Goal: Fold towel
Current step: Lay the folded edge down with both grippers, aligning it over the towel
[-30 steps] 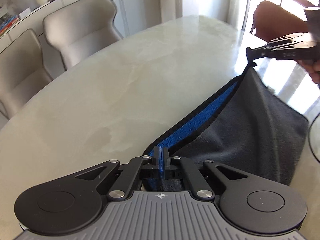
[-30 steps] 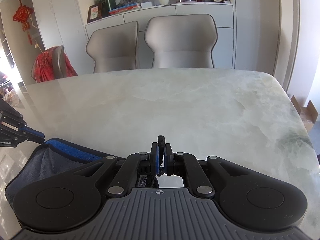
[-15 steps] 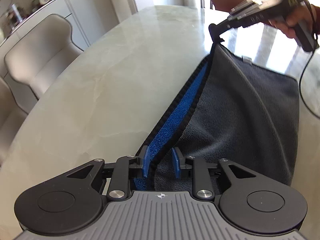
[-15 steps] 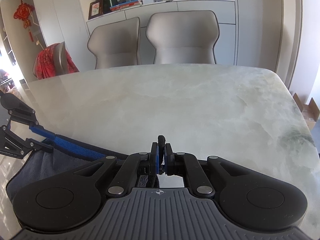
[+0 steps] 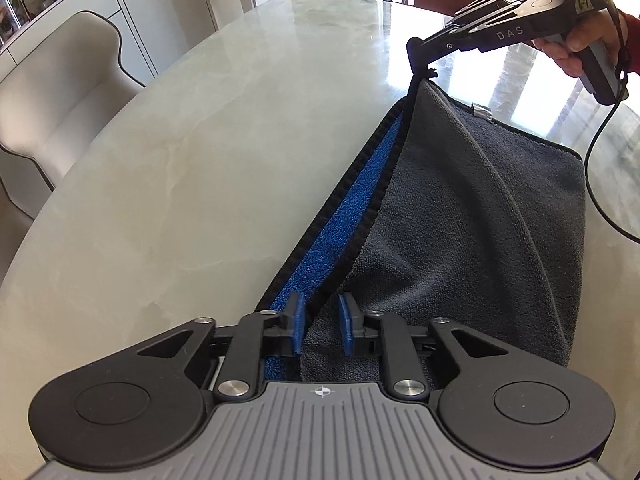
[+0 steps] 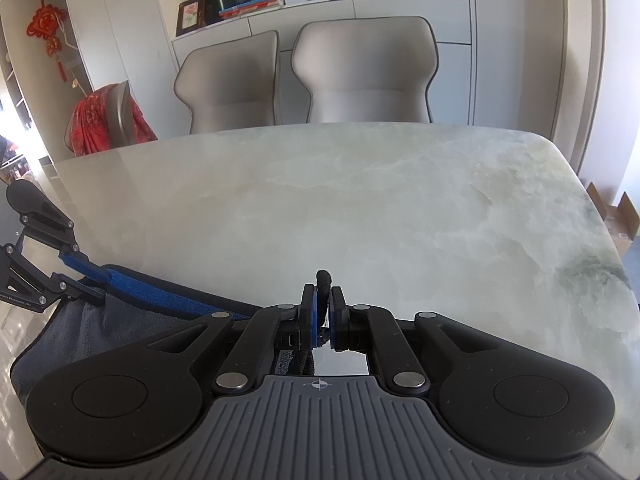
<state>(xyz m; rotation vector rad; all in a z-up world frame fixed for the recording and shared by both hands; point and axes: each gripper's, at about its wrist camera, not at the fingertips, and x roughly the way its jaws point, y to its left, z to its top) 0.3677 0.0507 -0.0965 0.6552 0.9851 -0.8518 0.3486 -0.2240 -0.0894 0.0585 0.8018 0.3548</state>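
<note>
A dark grey towel [image 5: 480,220] with a blue underside and black hem lies partly on the marble table [image 5: 200,160]. My left gripper [image 5: 321,328] straddles the towel's near hem. Its jaws are closing, with a gap still showing beside the hem between the blue pads. My right gripper [image 5: 418,54] is shut on the far corner and holds it lifted off the table. In the right wrist view the right gripper [image 6: 323,312] pinches the black hem. There the towel [image 6: 132,300] stretches left to the left gripper [image 6: 84,280].
A hand [image 5: 576,48] holds the right gripper, and a black cable [image 5: 596,184] hangs from it. Two beige chairs [image 6: 360,72] stand at the table's far side, a sideboard behind them. A cardboard box [image 6: 620,216] sits on the floor at the right.
The left gripper, shut on the towel's hem a second ago, opened its jaws and has narrowed them again. It also rolled and tipped down. The right gripper kept its hold and place.
</note>
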